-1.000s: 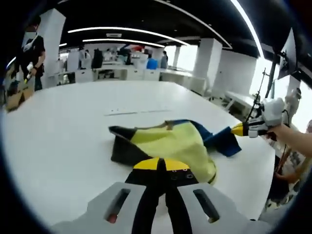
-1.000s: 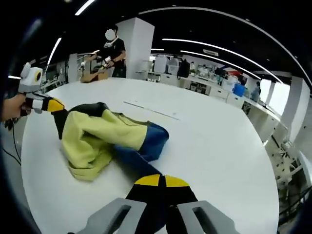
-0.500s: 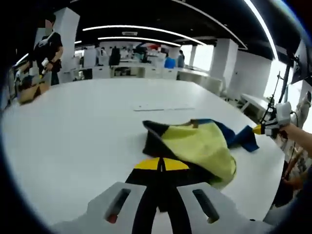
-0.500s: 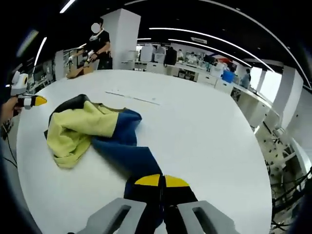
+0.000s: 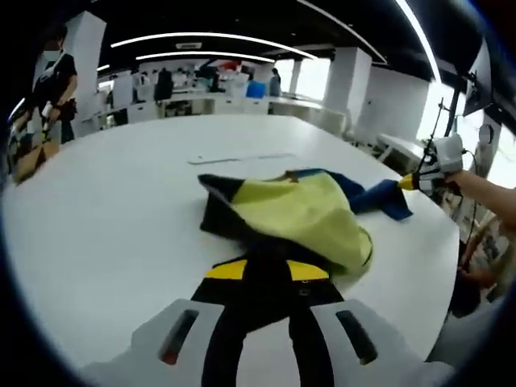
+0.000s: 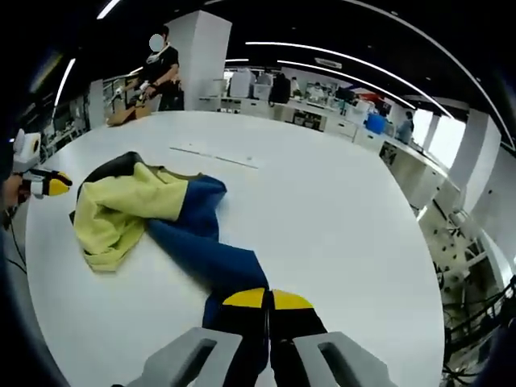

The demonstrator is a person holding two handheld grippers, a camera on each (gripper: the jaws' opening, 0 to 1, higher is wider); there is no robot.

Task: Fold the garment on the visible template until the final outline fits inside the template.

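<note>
The garment (image 6: 153, 222) lies bunched on the white table (image 6: 339, 210), its long axis running between the two grippers. The left gripper (image 5: 268, 270) pinches its black edge; the right gripper (image 6: 266, 300) clamps the blue end, both equally close.

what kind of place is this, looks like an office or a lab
Most likely a big open-plan office or lab floor. A large white table holds the yellow and blue garment, rows of desks stand at the back under long ceiling light strips, and a person works at another spot.
</note>
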